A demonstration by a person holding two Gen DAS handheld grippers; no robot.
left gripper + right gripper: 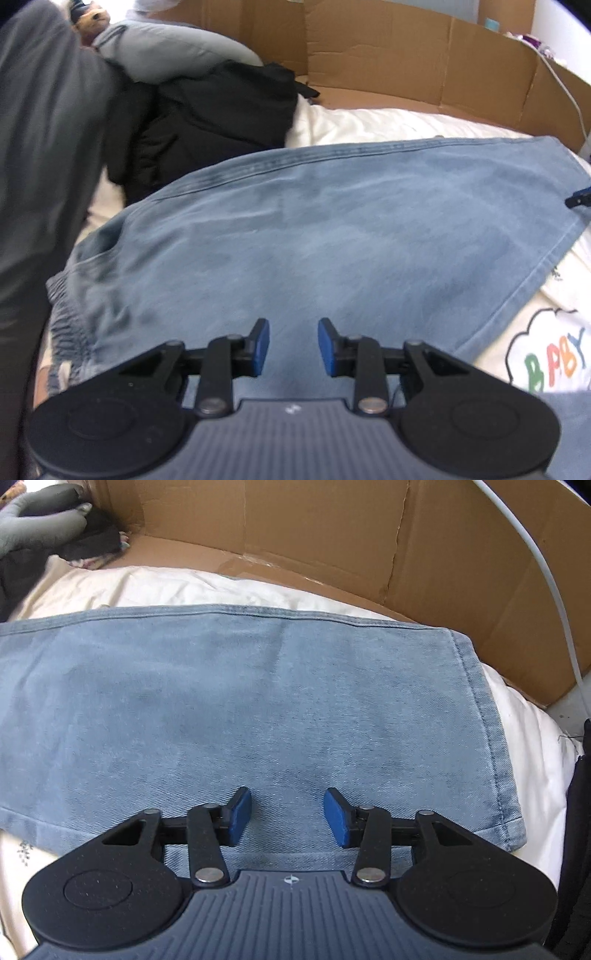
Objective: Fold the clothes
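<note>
Your denim garment (332,229) lies spread flat on the white bedding (184,583), filling the middle of both views, with its elastic waistband (70,325) bunched at about 8 o'clock in the left wrist view and its hemmed end (491,738) running down the 3 o'clock side of the right wrist view. Your left tongs (293,345) stand partly open above the cloth with nothing between the blue pads (260,345); your right tongs (287,818) are spread somewhat wider and are likewise empty. You look to be between folds: the piece is laid out lengthwise and no edge is pinched yet. The next move likely calls for you to take the hem with the right tongs, take a matching spot on the near edge with the left, and carry both toward the waistband. Keep clear of the dark clothes pile (207,129) at 11 o'clock and the cardboard wall (332,535) at 12 o'clock.
</note>
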